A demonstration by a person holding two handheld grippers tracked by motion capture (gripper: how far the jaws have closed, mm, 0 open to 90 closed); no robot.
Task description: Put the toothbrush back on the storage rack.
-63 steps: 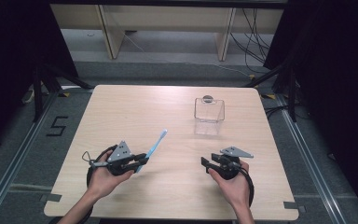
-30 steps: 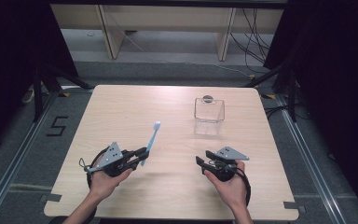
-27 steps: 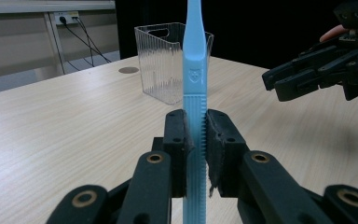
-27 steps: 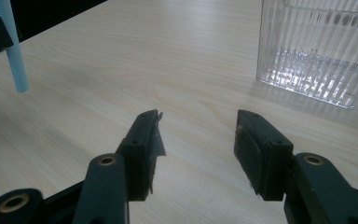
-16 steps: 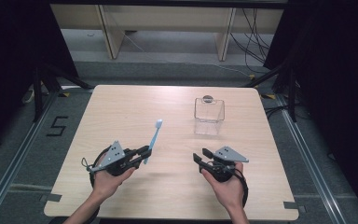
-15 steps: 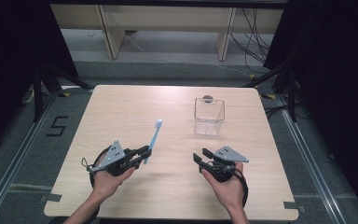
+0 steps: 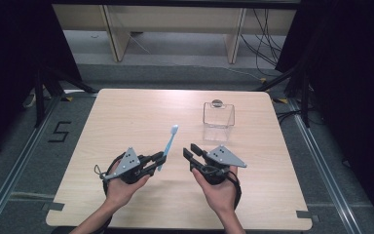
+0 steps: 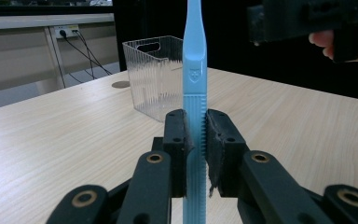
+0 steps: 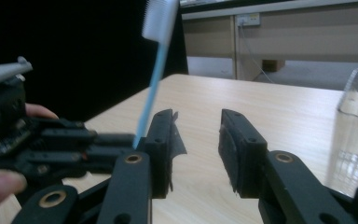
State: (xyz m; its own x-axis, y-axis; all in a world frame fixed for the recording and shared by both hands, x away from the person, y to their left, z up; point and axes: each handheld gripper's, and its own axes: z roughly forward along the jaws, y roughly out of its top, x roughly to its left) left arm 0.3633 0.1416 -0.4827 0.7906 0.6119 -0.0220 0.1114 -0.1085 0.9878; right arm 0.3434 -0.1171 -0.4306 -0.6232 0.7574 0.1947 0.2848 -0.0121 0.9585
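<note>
A light blue toothbrush point(image 7: 168, 144) with a white head stands tilted above the table, its handle clamped in my left gripper point(image 7: 158, 161). The left gripper view has the pads pressed on both sides of the ribbed handle point(image 8: 195, 70). My right gripper point(image 7: 191, 152) hovers just right of the brush, pointing away from the person. Its jaws point(image 9: 198, 140) have just been closing and stand apart with nothing between them. The brush point(image 9: 152, 79) and the left gripper point(image 9: 51, 140) lie to their left in the right gripper view.
A clear ribbed plastic box point(image 7: 218, 119) stands at the far right of the wooden table point(image 7: 126, 112), with a round grommet point(image 7: 217, 103) behind it. The box point(image 8: 156, 74) lies beyond the brush in the left gripper view. Dark floor surrounds the table.
My right gripper has moved left toward the toothbrush and risen a little, and its jaws have narrowed. The left gripper keeps its hold on the brush, which has barely moved.
</note>
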